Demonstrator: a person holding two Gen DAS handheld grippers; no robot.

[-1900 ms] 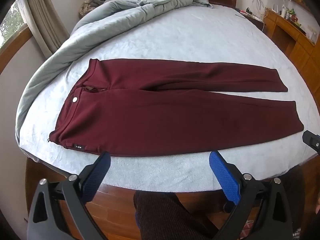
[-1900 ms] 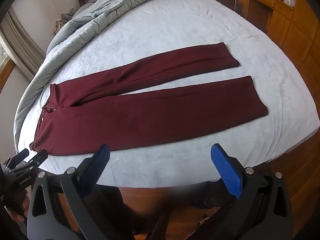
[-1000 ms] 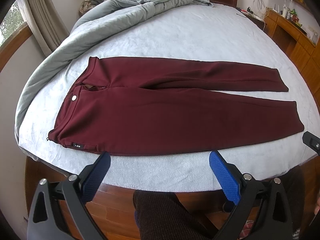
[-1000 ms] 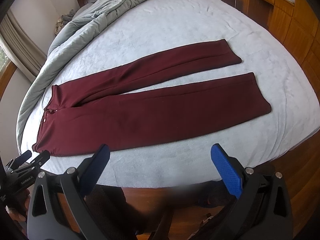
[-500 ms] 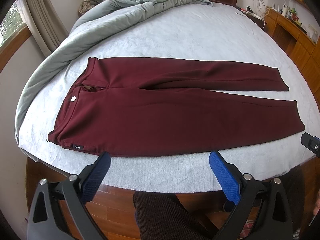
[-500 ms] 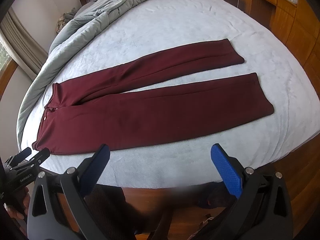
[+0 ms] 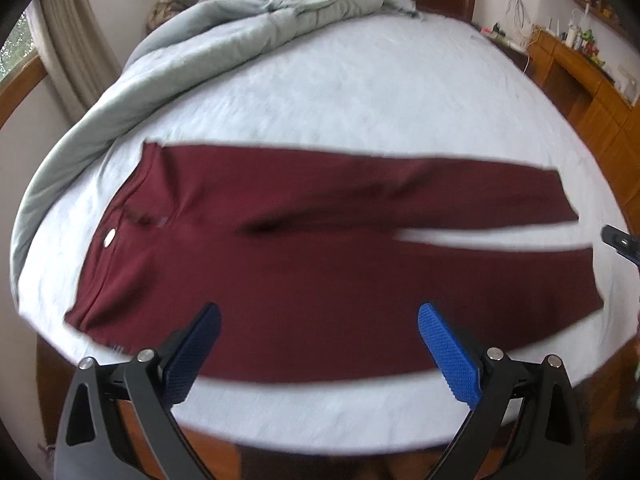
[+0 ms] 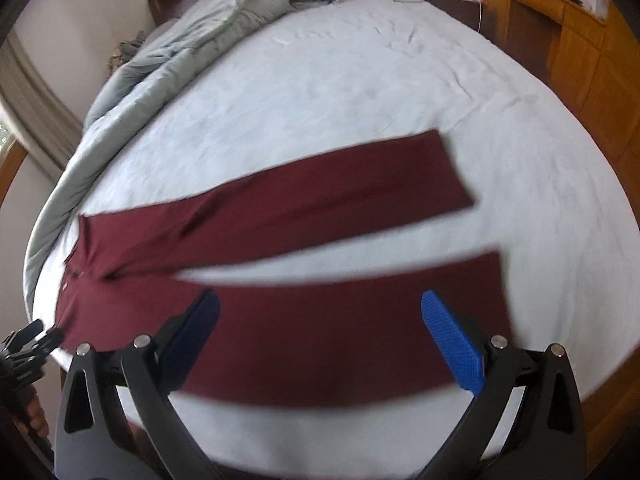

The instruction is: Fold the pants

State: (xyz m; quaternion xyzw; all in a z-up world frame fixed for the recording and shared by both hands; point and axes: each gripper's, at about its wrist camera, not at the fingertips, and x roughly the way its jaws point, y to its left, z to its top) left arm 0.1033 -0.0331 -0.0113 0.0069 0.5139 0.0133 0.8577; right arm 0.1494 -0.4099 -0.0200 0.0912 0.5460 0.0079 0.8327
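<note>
Both tools are held wide open and empty over the near edge of the bed. Between and ahead of the blue ribbed pads of the left tool (image 7: 318, 338), the flat-spread maroon fabric pants (image 7: 320, 248) are seen, with the waistband and its small pale round button (image 7: 109, 237) lying ahead and to the left of that tool and the two legs running off to its right. In the right wrist view, the right tool (image 8: 320, 328) is seen above the nearer pant leg, whose cuff lies just beyond its right pad; the farther leg is angled away ahead of it, with a wedge of bedding showing between the two legs. The pants are laid on the pale blue-grey quilted bed cover (image 8: 360, 92), and neither tool is seen touching them. A rumpled grey-green duvet (image 7: 192, 52) is bunched along the far left edge of the bed, well apart from both tools. Wooden orange-brown cabinets (image 8: 592, 52) stand far to the right. Both views are smeared by motion blur, so fine detail of the cloth cannot be made out.
</note>
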